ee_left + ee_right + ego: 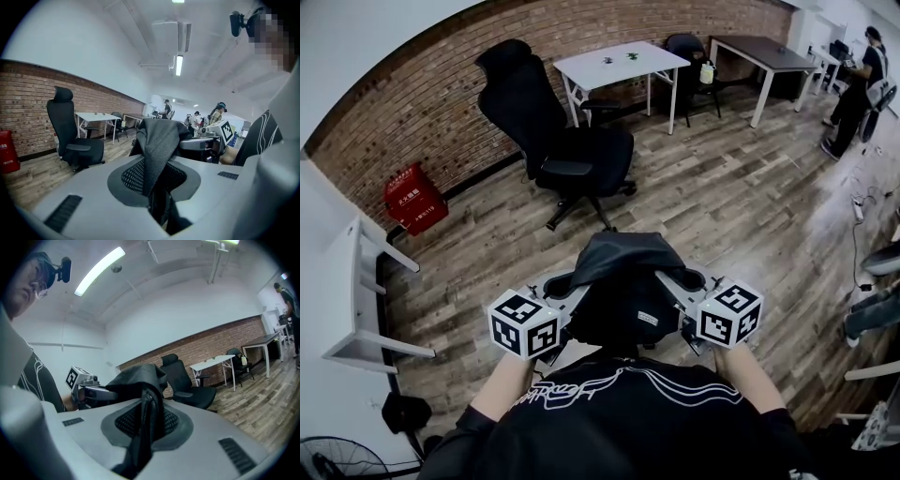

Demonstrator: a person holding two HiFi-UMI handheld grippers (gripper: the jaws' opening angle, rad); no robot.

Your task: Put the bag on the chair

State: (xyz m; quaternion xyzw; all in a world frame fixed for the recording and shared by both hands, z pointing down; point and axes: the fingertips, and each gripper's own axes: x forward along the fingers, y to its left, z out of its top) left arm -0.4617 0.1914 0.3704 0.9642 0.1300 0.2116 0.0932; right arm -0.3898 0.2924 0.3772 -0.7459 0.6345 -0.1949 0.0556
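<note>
Bag [623, 281], black and slumped, hangs in the air between the two tongs, close in front of the person's chest and clear of the floor [722, 197]. The left tongs [158, 201] are clenched on a mesh strap of it, the fabric rising out of the narrow gap between the jaws and folding over toward the bag's body. The right tongs [140, 446] are clenched in the same way on a strap at the other side, so each hand carries one end. The bag's long axis runs from one pair of tongs to the other, crosswise to the way the person faces. The chair [577, 141], a black office chair on castors, stands ahead of both tongs and off to the left, well apart from the bag, with open floor between. Its high back is on the far left side and its seat opens toward the tongs, with an armrest on the nearer edge. The left tongs are the nearer pair to it; the right tongs have farther to reach across. As I judge it, the coming move turns on carrying the bag forward and leftward with both grips held, high enough to clear the armrest. It then needs lowering onto the seat before either pair lets go. The task looks to be in its carrying step, with the placing not yet done.
</note>
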